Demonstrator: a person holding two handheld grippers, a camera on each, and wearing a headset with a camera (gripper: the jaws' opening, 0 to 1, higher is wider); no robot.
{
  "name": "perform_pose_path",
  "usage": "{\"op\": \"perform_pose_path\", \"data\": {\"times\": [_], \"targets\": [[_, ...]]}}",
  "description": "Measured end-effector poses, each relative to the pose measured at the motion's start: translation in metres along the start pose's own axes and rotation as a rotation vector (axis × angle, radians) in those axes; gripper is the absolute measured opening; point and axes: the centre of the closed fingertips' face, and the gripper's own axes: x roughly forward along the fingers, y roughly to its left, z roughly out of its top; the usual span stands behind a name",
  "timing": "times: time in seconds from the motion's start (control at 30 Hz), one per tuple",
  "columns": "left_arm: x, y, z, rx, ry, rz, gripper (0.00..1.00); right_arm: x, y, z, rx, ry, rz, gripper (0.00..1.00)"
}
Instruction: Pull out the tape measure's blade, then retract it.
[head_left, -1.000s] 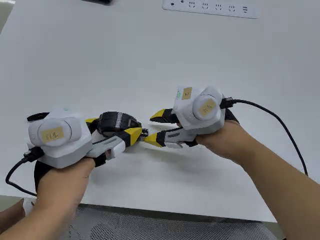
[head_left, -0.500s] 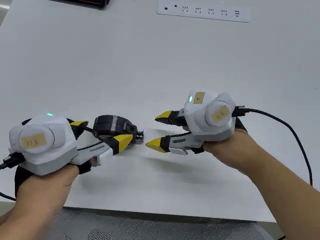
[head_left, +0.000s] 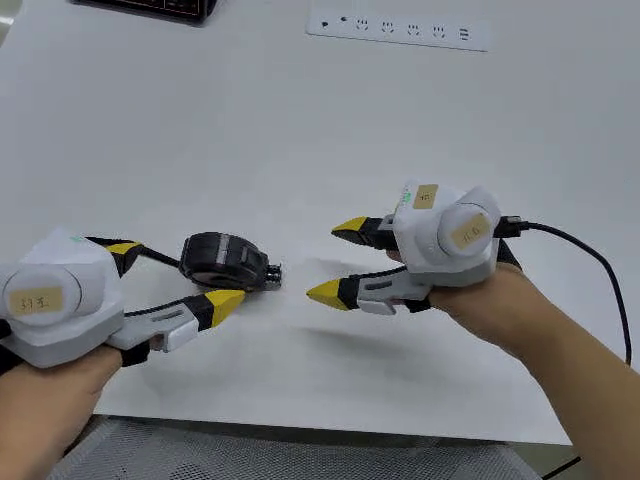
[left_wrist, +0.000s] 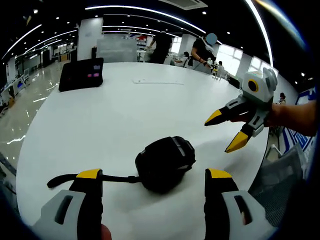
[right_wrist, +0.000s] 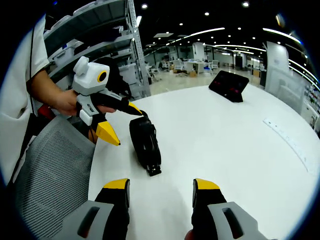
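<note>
Nearest the bench edge, left gripper has its jaws spread either side of the black round-cased tape measure, clamping nothing. Tape measure lies on the white table, blade fully in, only the hook showing. Right of it, right gripper gapes empty. Pull either not started or finished; can't say. Yellow stickers: writing unreadable. Beyond the tape measure, white power strip.

left gripper cropped at left, tablet cropped above

L tool jaws wide apart, R tool jaws apart, tips facing each other
</note>
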Motion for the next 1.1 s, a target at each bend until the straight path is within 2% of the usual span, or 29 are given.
{"op": "perform_pose_path", "data": {"times": [0.27, 0.47, 0.53, 0.83, 0.97, 1.1], "targets": [[-0.006, 0.002, 0.002, 0.011, -0.004, 0.003, 0.85, -0.012, -0.001, -0.003, 0.012, -0.009, -0.032, 0.57], [-0.010, 0.000, -0.001, 0.061, 0.009, -0.019, 0.86, -0.022, 0.000, -0.007, 0.020, -0.006, -0.050, 0.61], [-0.013, 0.001, -0.004, 0.107, 0.025, -0.018, 0.88, -0.026, 0.000, -0.010, 0.022, 0.002, -0.059, 0.63], [-0.022, -0.001, -0.016, 0.131, 0.048, -0.073, 0.94, -0.044, 0.002, -0.022, 0.053, 0.003, -0.089, 0.69], [-0.025, -0.002, -0.016, 0.138, 0.044, -0.094, 0.96, -0.048, 0.005, -0.029, 0.059, 0.008, -0.094, 0.72], [-0.029, -0.004, -0.010, 0.144, 0.020, -0.125, 0.99, -0.053, 0.007, -0.032, 0.075, 0.002, -0.103, 0.75]]}}
